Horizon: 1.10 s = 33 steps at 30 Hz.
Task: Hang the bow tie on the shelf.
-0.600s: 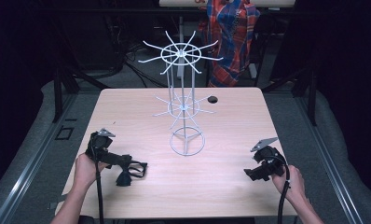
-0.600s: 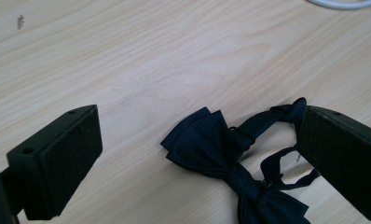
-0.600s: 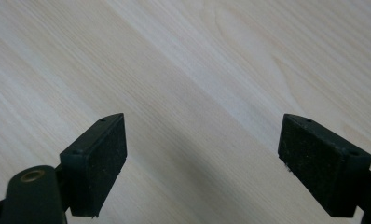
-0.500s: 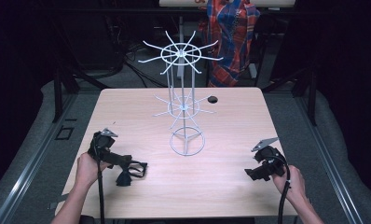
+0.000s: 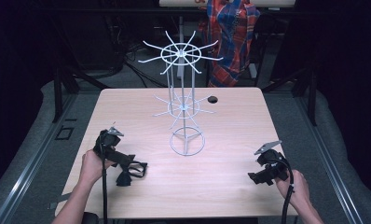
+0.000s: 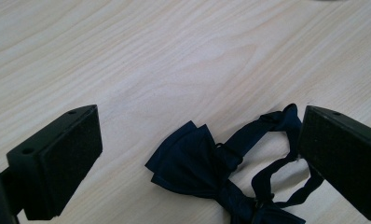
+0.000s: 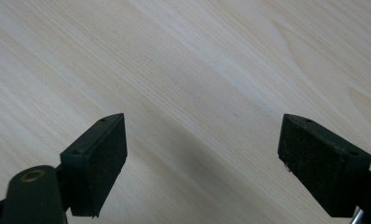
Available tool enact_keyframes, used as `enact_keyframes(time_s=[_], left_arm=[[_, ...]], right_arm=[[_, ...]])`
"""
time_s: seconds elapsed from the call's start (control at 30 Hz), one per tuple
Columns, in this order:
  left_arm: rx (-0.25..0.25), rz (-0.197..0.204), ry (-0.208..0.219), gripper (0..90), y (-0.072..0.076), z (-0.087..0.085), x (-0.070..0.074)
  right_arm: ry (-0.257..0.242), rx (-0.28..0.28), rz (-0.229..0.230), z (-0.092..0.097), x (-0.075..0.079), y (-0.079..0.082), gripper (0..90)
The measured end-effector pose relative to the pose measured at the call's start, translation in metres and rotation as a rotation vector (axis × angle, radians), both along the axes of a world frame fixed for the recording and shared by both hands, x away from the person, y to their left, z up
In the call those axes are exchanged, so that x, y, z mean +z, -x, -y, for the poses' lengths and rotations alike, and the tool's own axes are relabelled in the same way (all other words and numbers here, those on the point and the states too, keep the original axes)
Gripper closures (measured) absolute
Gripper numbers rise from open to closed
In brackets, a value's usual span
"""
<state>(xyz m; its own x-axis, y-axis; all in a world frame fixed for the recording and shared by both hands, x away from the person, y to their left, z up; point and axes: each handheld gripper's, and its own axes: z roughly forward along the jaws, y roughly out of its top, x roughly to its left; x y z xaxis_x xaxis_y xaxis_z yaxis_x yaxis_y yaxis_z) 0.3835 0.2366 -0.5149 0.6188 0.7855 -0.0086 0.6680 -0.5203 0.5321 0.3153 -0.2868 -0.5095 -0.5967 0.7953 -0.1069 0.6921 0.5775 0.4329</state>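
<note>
We see white wire rack (image 5: 183,107) standing upright in middle of wooden worktop (image 5: 230,186). Small black round spot (image 5: 213,99) on worktop just right of rack. Red and blue checked cloth (image 5: 232,37) hangs behind worktop.

- The bow tie (image 6: 207,172) between the left gripper's (image 6: 197,158) pads is dark blue, almost black.
- Both grippers are black, and the right gripper (image 7: 202,163) has black pads too.
- The table (image 5: 230,186) under the grippers is light wood with wavy brown lines.
- The wire rack (image 5: 183,93) past the grippers is white.
- The cloth (image 5: 232,37) far behind it has red and blue checks.
</note>
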Motion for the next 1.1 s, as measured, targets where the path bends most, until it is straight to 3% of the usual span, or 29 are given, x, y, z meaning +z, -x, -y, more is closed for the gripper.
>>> enact_keyframes(time_s=[0.13,0.3,0.63,0.87,1.1], left_arm=[[-0.017,-0.008,-0.01,0.2,0.001,0.001,-0.002],[-0.03,-0.021,-0.015,0.2,0.001,0.002,-0.003],[-0.098,-0.066,-0.062,4.5,-0.002,0.021,-0.012],[-0.166,-0.094,-0.101,29.8,0.0,0.03,-0.018],[-0.212,-0.102,-0.121,44.1,0.001,0.034,-0.021]], right_arm=[[-0.003,0.0,0.003,-0.004,0.0,-0.003,15.0],[-0.01,0.002,-0.026,-0.006,-0.003,-0.005,15.3],[-0.047,0.005,-0.024,-0.006,-0.003,-0.003,15.1],[-0.049,-0.004,-0.031,-0.005,-0.003,-0.003,15.1],[-0.056,-0.007,-0.054,-0.005,-0.004,-0.004,15.2]])
